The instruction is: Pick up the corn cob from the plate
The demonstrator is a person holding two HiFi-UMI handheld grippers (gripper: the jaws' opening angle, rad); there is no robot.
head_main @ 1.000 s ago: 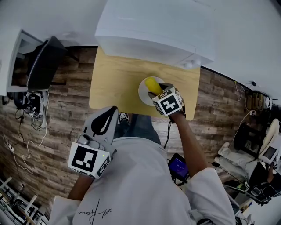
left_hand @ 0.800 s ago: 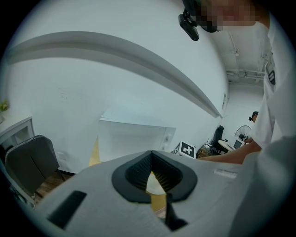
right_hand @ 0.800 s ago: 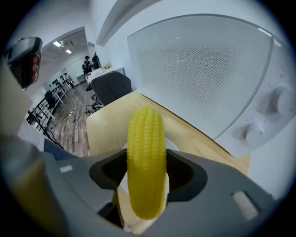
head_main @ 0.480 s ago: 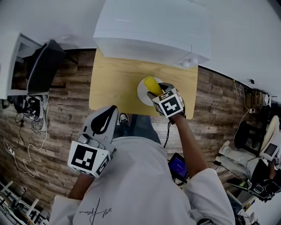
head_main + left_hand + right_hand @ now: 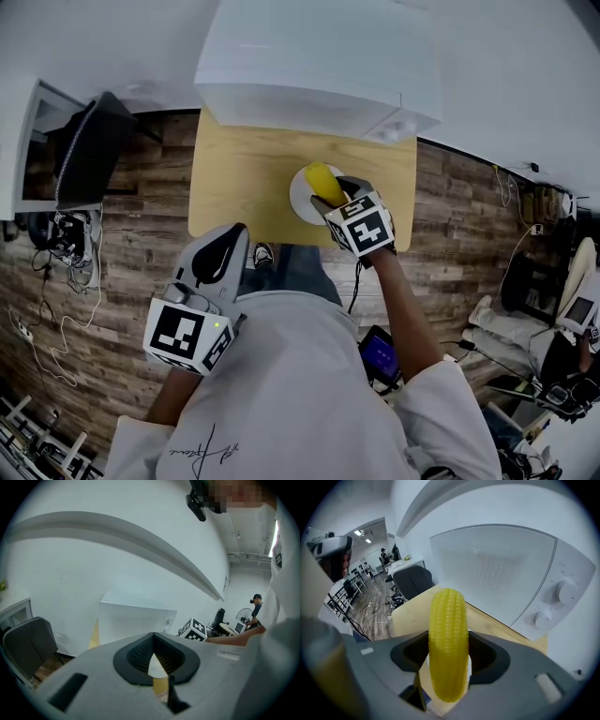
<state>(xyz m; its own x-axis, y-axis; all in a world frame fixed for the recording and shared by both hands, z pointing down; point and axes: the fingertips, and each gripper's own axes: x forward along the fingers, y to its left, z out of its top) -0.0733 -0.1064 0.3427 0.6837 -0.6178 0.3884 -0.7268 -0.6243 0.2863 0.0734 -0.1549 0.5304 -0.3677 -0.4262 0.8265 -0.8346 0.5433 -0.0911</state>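
A yellow corn cob (image 5: 322, 182) hangs over the small white plate (image 5: 302, 199) on the wooden table (image 5: 242, 178). My right gripper (image 5: 334, 194) is shut on it from the near side. In the right gripper view the corn cob (image 5: 448, 639) stands lengthwise between the two jaws, its tip sticking out past them, and a sliver of the plate (image 5: 470, 663) shows underneath. My left gripper (image 5: 223, 249) is held low by the person's body, off the table's near edge. Its jaws are shut with nothing between them in the left gripper view (image 5: 153, 654).
A white microwave (image 5: 309, 66) stands along the table's far edge, its knobs (image 5: 555, 604) close to the right of the corn. A black chair (image 5: 86, 148) and tangled cables (image 5: 56, 234) are on the wood floor to the left.
Almost nothing: the right gripper stays shut on the corn above the plate, and the left gripper holds its place. The head view has shifted slightly.
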